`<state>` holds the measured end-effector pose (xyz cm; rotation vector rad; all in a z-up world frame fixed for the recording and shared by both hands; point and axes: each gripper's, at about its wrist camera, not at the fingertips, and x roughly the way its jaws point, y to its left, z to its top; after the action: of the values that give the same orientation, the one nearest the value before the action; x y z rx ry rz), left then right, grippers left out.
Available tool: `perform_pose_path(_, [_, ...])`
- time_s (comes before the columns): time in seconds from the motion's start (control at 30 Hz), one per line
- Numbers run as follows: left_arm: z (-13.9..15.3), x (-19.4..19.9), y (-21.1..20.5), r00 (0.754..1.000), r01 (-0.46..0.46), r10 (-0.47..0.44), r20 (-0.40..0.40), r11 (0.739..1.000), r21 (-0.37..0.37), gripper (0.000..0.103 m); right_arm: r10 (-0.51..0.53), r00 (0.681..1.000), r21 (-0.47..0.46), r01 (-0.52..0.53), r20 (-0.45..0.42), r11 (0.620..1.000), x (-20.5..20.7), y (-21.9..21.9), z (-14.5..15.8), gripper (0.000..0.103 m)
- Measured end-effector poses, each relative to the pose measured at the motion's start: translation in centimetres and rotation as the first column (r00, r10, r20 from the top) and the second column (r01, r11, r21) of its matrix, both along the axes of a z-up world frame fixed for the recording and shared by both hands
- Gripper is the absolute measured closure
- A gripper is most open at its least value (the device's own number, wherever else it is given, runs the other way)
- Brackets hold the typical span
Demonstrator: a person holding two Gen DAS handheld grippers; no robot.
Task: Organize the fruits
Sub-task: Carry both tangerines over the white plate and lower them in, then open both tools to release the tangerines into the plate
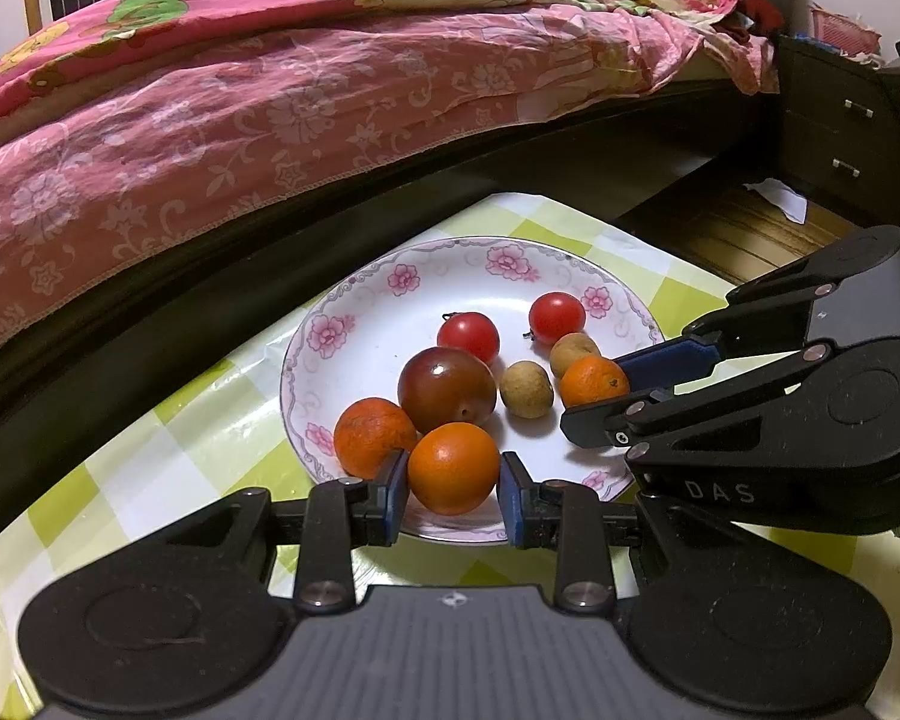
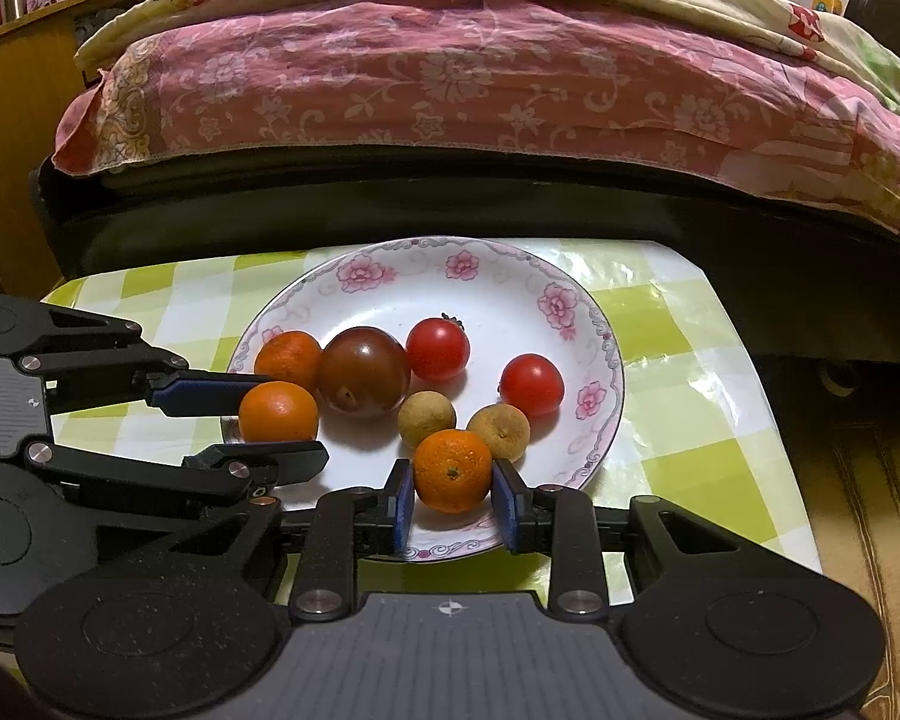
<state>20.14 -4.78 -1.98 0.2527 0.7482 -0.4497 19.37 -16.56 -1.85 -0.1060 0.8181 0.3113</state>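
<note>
Eight fruits are seen on the plate (image 1: 354, 324), which is set on the checked bench (image 1: 168, 456) beside the bed (image 1: 270, 120). Three oranges, two tomatoes, one plum (image 1: 445, 389) and two small brown fruits are counted.

At the plate's near-left edge, one orange (image 1: 453, 468) is flanked by the blue pads of the left gripper (image 1: 450, 489); the jaws are set narrow around it, and whether it is truly pinched cannot be told. A second orange (image 1: 372, 437) is touched by the plum just behind.

Toward the plate's right side, the third orange (image 2: 453, 470) is bracketed closely by the jaws of the right gripper (image 2: 453, 501), with firm contact likewise not clear. The brown fruits (image 2: 427, 418) are placed just behind it, and the tomatoes (image 2: 438, 349) are found nearer the plate's middle and far side.
</note>
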Motion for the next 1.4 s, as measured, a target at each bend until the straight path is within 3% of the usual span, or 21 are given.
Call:
perform_pose_path(0.47, [0.2, -0.1, 0.0, 1.0, -0.004, 0.004, -0.004, 1.0, 0.003, 0.064, -0.006, 1.0, 0.009, 0.006, -0.003, 1.0, -0.1, -0.1, 0.1, 0.075])
perform_pose_path(1.13, [1.1, -0.8, 0.5, 1.0, -0.016, 0.016, 0.013, 1.0, 0.003, 0.062, -0.028, 0.999, 0.03, 0.027, 0.026, 0.999, -0.9, -0.8, 1.5, 0.063])
perform_pose_path(1.4, [1.4, -1.0, 0.8, 0.999, -0.038, 0.038, 0.011, 0.999, -0.002, 0.055, -0.044, 0.999, 0.021, 0.044, 0.032, 0.999, -1.6, -0.9, 1.7, 0.062])
